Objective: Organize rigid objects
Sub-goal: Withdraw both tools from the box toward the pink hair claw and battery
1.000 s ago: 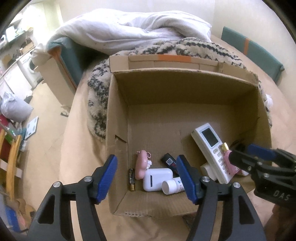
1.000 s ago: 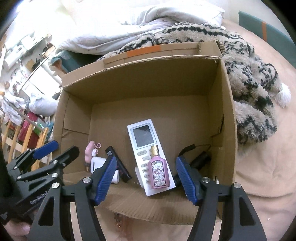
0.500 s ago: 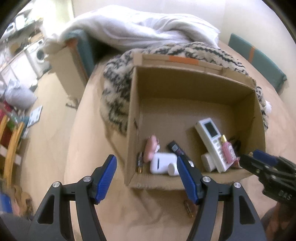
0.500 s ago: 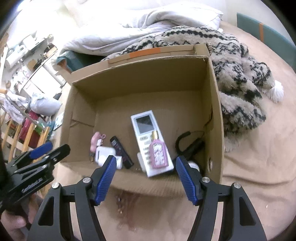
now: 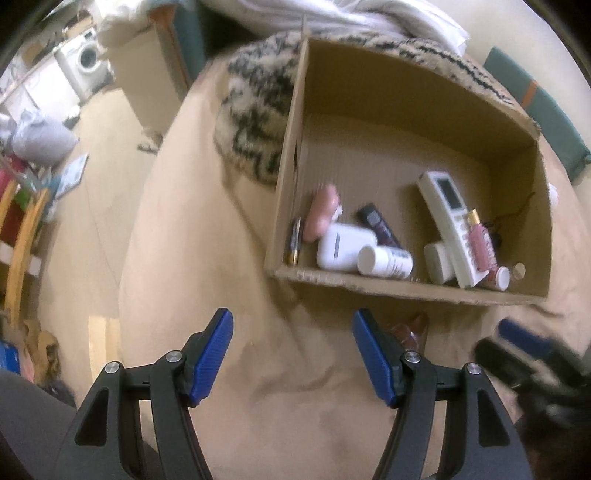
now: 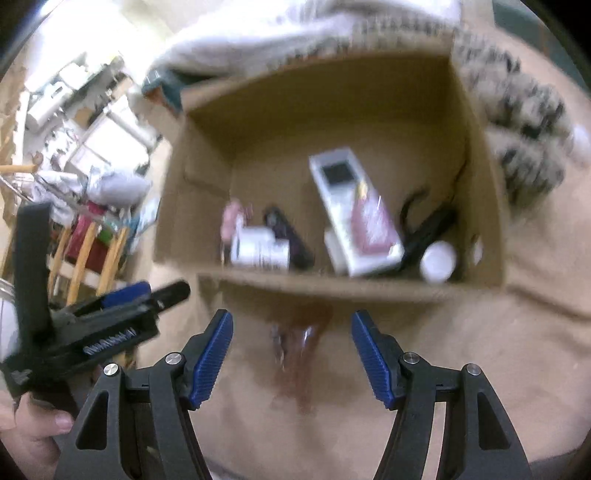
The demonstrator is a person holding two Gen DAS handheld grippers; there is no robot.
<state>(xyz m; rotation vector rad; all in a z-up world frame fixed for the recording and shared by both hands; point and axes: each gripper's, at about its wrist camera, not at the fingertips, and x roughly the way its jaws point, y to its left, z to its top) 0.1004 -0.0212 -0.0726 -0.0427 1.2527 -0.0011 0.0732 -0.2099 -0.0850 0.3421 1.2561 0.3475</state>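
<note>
Left gripper (image 5: pixel 291 354) and right gripper (image 6: pixel 291 354): blue-padded jaws apart, nothing between them, over beige bedding (image 5: pixel 207 258). Open brown cardboard box (image 5: pixel 406 286) holds white remote control (image 5: pixel 445 221), pink perfume bottle (image 5: pixel 480 245), white earbud case (image 5: pixel 341 247). Brownish translucent object (image 6: pixel 299 339) lies outside, just before box's near wall.

Both wrist views look steeply down from just before the cardboard box (image 5: pixel 402 286), sharing its contents.

Beyond me I see a patterned blanket (image 5: pixel 255 122) bunched against the far side, white duvet (image 5: pixel 354 14) behind it, washer (image 5: pixel 86 61) far left, wooden rack (image 5: pixel 22 236) at left edge.
</note>
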